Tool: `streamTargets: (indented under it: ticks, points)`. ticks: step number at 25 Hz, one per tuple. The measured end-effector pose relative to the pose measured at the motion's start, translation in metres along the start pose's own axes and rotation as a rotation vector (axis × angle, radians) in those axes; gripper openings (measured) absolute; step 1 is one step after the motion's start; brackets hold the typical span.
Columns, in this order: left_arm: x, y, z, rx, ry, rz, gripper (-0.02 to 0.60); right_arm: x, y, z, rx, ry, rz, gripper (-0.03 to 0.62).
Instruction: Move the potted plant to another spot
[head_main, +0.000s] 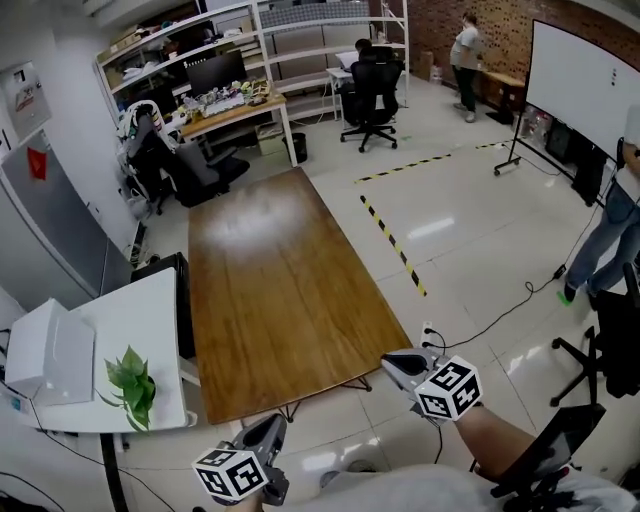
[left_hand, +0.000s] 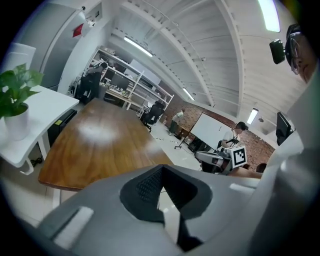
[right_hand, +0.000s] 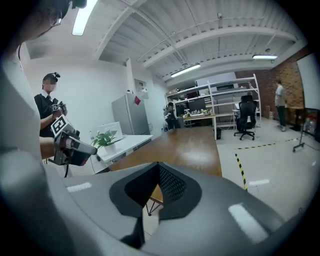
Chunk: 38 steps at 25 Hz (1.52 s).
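Down at the bottom edge of the head view, the left claw (head_main: 266, 432) is only half in frame: its marker cube shows, but the hand behind it is cut off. Its own view settles the grip. The two grey jaws are pressed together, with just a thin slit and a dark hollow between the pads, and nothing is caught in them.

The right claw (head_main: 402, 366) hangs low just off the near right corner of the long brown wooden desk (head_main: 280, 290), a bare forearm trailing behind it. The right gripper view shows the same thing there: jaws closed up, nothing gripped.

The green-leaved potted plant in a white pot (head_main: 131, 386) stands on the near end of the small white desk (head_main: 135, 310). That puts it off to the left of both claws and well apart from them. From above, the leaves cover the pot completely. The left gripper view shows it upright, close to the desk's edge.

Just behind the plant on that same desk sits a white rectangular box (head_main: 48, 352). Farther back, the shelves and office chairs are too small to read in detail.
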<state>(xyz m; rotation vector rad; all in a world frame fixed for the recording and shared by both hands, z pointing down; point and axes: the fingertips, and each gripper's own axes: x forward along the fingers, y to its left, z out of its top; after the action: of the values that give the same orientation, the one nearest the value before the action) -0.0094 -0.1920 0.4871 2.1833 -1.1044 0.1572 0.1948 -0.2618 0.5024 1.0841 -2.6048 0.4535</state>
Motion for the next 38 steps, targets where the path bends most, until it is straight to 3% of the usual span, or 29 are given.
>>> streamTargets:
  ticks: [13, 24, 29, 38]
  points:
    - [-0.027, -0.007, -0.031, -0.003, -0.007, 0.011, -0.005, -0.055, 0.019, -0.049, 0.168, -0.019, -0.081, 0.000]
    - [-0.162, -0.055, -0.082, 0.101, -0.053, -0.039, -0.005, -0.124, 0.192, -0.048, 0.090, -0.086, -0.014, 0.000]
    - [-0.204, -0.071, -0.089, 0.097, -0.072, -0.042, -0.005, -0.126, 0.255, -0.032, 0.039, -0.073, 0.051, 0.000]
    - [-0.226, -0.100, -0.103, 0.082, -0.063, -0.036, -0.005, -0.141, 0.304, -0.028, 0.038, -0.041, 0.126, 0.000]
